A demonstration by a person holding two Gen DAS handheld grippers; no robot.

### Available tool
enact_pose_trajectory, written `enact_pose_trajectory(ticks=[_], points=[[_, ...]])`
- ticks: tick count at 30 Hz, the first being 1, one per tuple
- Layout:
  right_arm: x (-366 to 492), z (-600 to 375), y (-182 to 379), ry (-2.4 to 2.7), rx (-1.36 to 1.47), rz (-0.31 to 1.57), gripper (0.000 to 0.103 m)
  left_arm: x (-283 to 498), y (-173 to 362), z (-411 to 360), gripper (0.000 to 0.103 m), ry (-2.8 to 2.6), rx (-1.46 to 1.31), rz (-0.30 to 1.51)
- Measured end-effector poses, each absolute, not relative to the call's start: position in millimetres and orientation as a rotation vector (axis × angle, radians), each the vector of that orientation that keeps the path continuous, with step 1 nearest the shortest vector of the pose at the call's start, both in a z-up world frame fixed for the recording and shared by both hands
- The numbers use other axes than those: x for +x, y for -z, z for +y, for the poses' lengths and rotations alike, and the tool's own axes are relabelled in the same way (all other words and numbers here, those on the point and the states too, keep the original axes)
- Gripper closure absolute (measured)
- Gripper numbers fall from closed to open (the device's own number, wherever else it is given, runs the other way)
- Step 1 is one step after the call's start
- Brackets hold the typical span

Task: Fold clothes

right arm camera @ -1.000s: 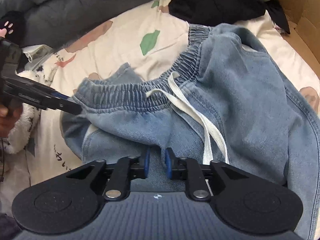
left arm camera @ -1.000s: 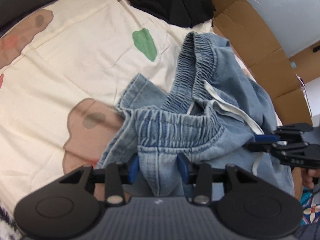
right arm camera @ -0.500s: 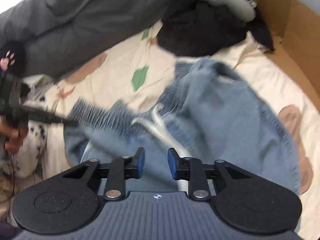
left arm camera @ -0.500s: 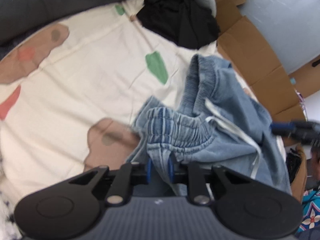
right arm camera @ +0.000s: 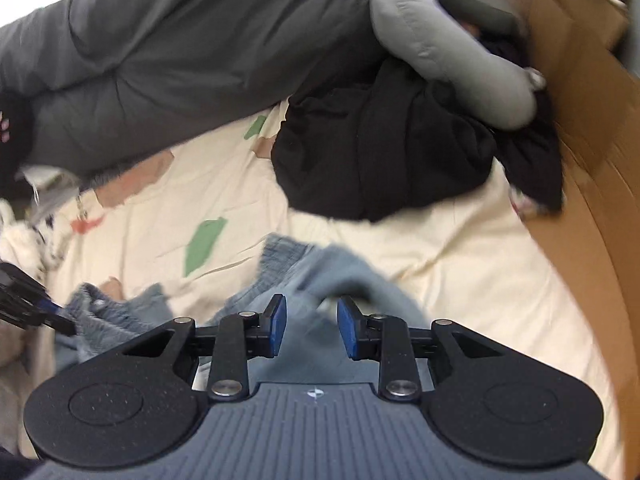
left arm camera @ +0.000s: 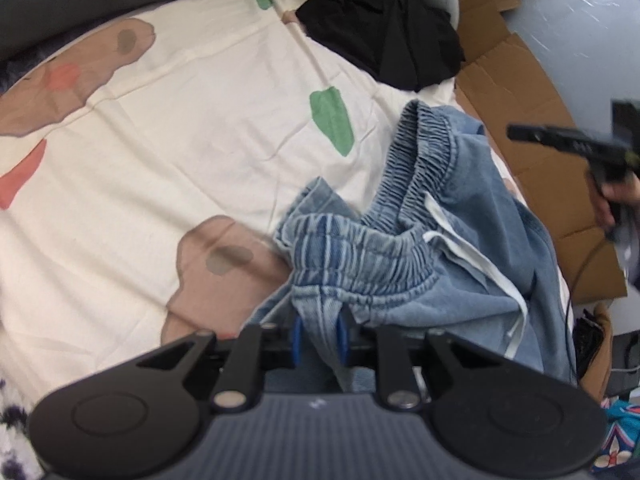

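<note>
Light blue denim trousers (left arm camera: 460, 240) with an elastic waistband and a white drawstring (left arm camera: 476, 256) lie crumpled on the cream patterned sheet (left arm camera: 180, 140). My left gripper (left arm camera: 320, 336) is shut on a fold of denim just below the waistband; it also shows at the left edge of the right wrist view (right arm camera: 56, 320). My right gripper (right arm camera: 312, 326) is open and holds nothing, with the blurred denim (right arm camera: 332, 276) beneath it. In the left wrist view the right gripper (left arm camera: 520, 133) hangs off to the right, clear of the trousers, with a hand behind it.
A black garment (left arm camera: 384, 28) is heaped at the far end of the sheet, under a grey cushion (right arm camera: 452, 52). Flattened cardboard (left arm camera: 520, 80) lines the right side. A dark grey quilt (right arm camera: 180, 60) borders the far left. Bare sheet lies left of the trousers.
My left gripper has closed on the denim below the waistband. My right gripper has let go of the trousers, opened, and swung away up and to the right.
</note>
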State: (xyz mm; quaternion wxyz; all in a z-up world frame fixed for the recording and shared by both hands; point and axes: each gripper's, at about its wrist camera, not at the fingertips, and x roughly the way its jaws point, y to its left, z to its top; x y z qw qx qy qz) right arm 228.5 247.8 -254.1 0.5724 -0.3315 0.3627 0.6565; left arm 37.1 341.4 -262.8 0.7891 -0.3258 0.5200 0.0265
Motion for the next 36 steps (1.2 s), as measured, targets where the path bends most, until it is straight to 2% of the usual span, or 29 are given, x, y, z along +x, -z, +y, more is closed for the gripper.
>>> enact_pose_trajectory(ticks=[9, 14, 21, 30, 36], points=[[221.1, 341.1, 288.4, -1.703, -1.192, 0.789, 0.063, 27.6, 262.2, 343.2, 0.086, -0.101, -0.76, 1.09], [197.7, 352.5, 310.9, -1.748, -1.484, 0.715, 0.062, 18.9, 264.4, 343.1, 0.086, -0.095, -0.779, 1.045], [177.5, 359.6, 332.1, -1.752, -1.726, 0.595, 0.057, 16.9, 264.0, 342.2, 0.086, -0.066, -0.739, 1.015], [177.3, 362.7, 329.6, -1.767, -1.867, 0.548, 0.058, 7.9, 271.3, 342.0, 0.086, -0.062, -0.755, 0.973], [169.2, 354.3, 352.5, -1.788, -1.916, 0.457, 0.058, 5.7, 276.4, 341.2, 0.086, -0.078, -0.769, 0.957]])
